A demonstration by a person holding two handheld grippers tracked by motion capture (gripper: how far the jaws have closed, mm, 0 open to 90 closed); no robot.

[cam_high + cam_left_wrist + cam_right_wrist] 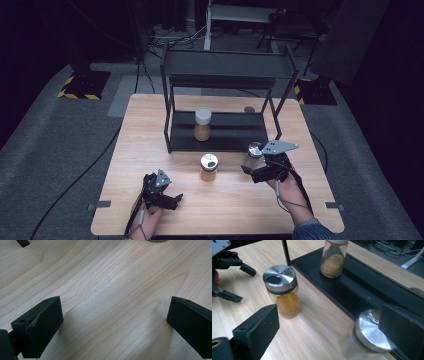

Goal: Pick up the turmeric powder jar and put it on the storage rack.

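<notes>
Two hand-held grippers low in the high view, both with jaws apart

The left gripper (pixel 167 196) sits at lower left of the high view, gripped by a hand (pixel 150 212) rising from the bottom edge, jaws spread wide and pointing right; the right gripper (pixel 255 172) sits right of centre, held by a hand (pixel 285 187) with a sleeved forearm (pixel 312 231) at lower right, jaws parted and pointing left

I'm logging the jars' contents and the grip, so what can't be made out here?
- Blurred jar, right gripper view: contents unreadable; the jaw covers its lid edge, contact unclear.
- Same jar, high view: the right gripper hides its body.
- Shelf jar: top cut off by the frame edge.
</notes>
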